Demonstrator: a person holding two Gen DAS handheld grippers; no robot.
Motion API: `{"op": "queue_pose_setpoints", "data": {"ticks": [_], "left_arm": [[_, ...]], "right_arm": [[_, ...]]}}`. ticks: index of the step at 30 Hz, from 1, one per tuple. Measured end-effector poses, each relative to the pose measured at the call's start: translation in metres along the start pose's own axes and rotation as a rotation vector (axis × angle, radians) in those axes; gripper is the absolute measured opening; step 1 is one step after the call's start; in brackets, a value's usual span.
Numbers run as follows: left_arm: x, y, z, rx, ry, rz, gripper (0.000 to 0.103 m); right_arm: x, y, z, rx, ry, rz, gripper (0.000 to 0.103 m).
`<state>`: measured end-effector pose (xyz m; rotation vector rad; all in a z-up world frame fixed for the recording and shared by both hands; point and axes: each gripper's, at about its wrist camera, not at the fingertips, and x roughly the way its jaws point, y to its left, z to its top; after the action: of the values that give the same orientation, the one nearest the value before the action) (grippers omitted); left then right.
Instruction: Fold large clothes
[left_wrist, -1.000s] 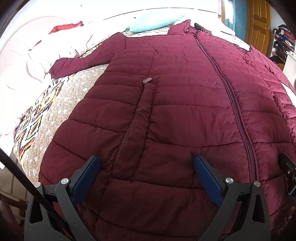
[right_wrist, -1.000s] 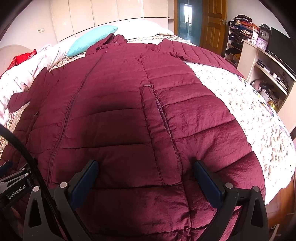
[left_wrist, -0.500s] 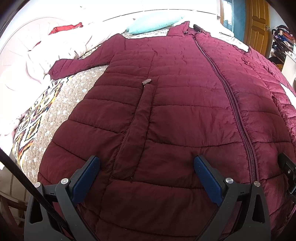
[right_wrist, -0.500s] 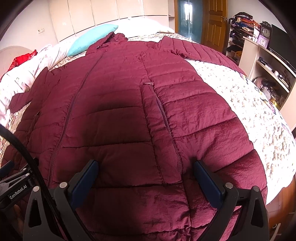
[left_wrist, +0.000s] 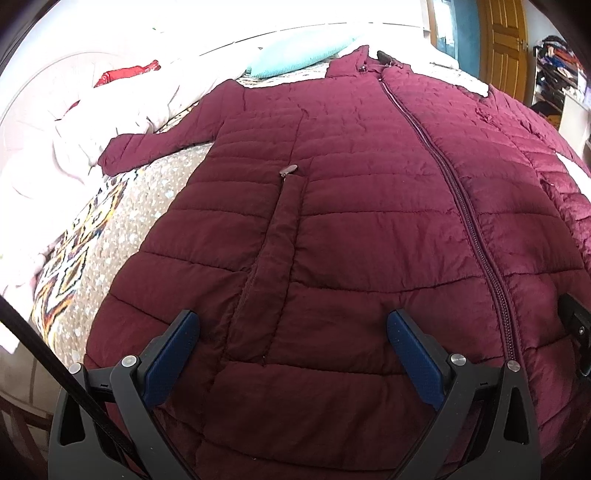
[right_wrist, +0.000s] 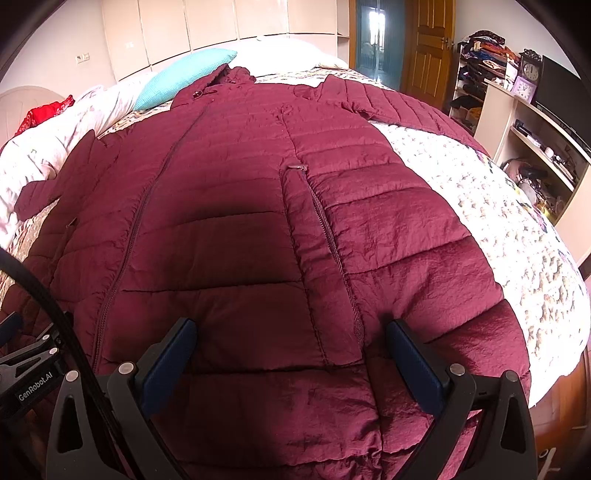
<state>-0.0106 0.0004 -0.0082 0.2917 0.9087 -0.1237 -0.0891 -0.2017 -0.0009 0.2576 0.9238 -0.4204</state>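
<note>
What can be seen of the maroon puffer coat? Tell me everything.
The maroon puffer coat is long, quilted in horizontal bands, of slightly crinkled, shiny fabric. It lies flat, front up, on the patterned bedspread, its collar towards the turquoise pillow. The centre zip is closed and both sleeves are spread outward. Each side has a zipped pocket. Both grippers, open, are above its hem end; contact is unclear.

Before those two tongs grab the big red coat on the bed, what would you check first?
1. Coat spread flat, front up: ok.
2. Main zipper closed: ok.
3. Left tongs open above the hem: ok.
4. Right tongs open above the hem: ok.
5. Both sleeves stretched out sideways: ok.
6. Nothing trapped under the coat: cannot tell.
</note>
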Motion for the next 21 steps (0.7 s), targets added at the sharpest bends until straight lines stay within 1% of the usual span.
{"op": "queue_pose_setpoints", "data": {"ticks": [2,7,9,11,14,18,21], "left_arm": [[0.001,0.001,0.004,0.001,0.025,-0.006,0.101],[0.009,0.006,0.015,-0.004,0.116,-0.048,0.101],[0.01,0.006,0.019,0.003,0.136,-0.054,0.101],[0.006,0.005,0.023,0.021,0.136,-0.057,0.097],[-0.017,0.003,0.033,0.019,0.07,-0.083,0.095],[-0.074,0.013,0.049,-0.032,-0.071,-0.123,0.095],[-0.117,0.025,0.065,-0.086,-0.142,-0.166,0.095]], "right_arm": [[0.0,0.0,0.0,-0.002,-0.001,0.001,0.103],[0.0,-0.001,0.0,-0.002,-0.002,0.003,0.103],[0.0,-0.001,0.0,-0.003,-0.003,0.004,0.103],[0.0,-0.001,0.0,-0.005,-0.003,0.006,0.103],[0.0,-0.002,0.0,-0.007,-0.004,0.012,0.103],[0.0,-0.002,-0.001,-0.015,-0.008,0.018,0.103],[0.0,-0.003,-0.002,-0.024,-0.009,0.027,0.103]]}}
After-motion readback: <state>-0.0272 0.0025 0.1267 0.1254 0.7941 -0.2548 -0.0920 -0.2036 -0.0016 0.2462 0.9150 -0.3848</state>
